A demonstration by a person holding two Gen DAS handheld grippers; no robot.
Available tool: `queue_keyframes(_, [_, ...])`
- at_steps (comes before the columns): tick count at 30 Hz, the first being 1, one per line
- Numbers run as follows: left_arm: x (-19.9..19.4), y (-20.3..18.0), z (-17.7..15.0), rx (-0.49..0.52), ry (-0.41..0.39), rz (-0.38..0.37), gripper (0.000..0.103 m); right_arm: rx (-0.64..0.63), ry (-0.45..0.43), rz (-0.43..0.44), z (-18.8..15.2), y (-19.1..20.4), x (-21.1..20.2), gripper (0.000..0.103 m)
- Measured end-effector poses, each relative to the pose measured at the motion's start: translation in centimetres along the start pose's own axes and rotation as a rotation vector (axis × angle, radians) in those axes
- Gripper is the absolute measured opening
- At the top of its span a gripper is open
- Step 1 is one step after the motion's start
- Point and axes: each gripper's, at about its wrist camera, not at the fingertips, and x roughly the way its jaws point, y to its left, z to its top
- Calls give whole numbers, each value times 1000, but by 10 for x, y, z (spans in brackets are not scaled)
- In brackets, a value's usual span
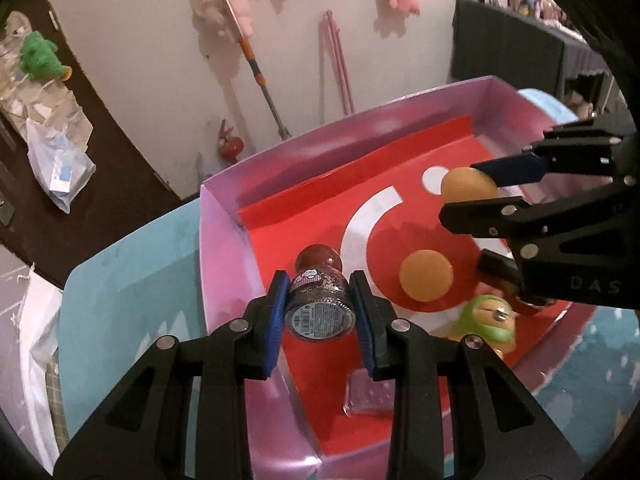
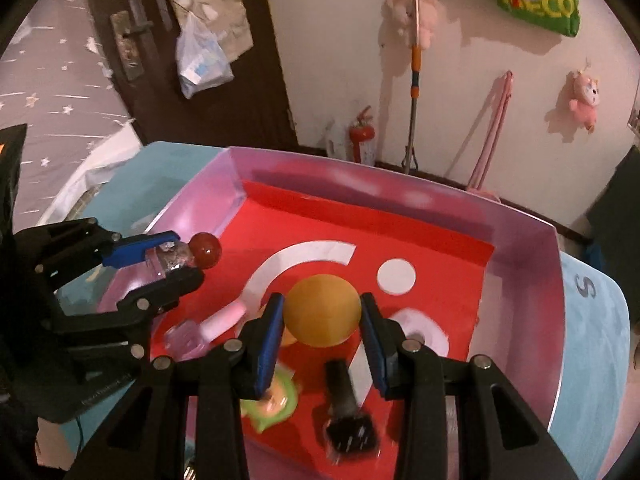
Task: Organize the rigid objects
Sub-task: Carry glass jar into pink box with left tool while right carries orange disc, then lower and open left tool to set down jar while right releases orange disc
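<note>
My left gripper (image 1: 320, 312) is shut on a glitter nail polish bottle (image 1: 320, 304) with a round dark red cap, held over the left part of the pink box (image 1: 224, 248) with a red floor. It also shows in the right wrist view (image 2: 176, 260). My right gripper (image 2: 322, 316) is shut on an orange ball (image 2: 322, 310), held above the box; it also shows in the left wrist view (image 1: 468, 186). A second orange ball (image 1: 426, 276) lies on the red floor. A green-hooded doll (image 1: 486, 320), a black bottle (image 2: 346, 404) and a pink-capped clear bottle (image 2: 204, 330) lie in the box.
The box stands on a light blue table (image 1: 120, 280). A wall with a mop (image 2: 414, 80), plush toys and a fire extinguisher (image 2: 362, 136) is behind. A dark door (image 2: 200, 100) with hanging bags is to the left.
</note>
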Motion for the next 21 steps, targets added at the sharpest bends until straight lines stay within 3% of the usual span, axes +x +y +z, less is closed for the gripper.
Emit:
queue_keyframes(8, [26, -7, 4, 58, 72, 33, 29, 7, 109, -34, 13, -13, 39, 40])
queue_keyframes(21, [41, -9, 2, 87, 134, 38, 29, -8, 165, -55, 10, -17, 59, 40])
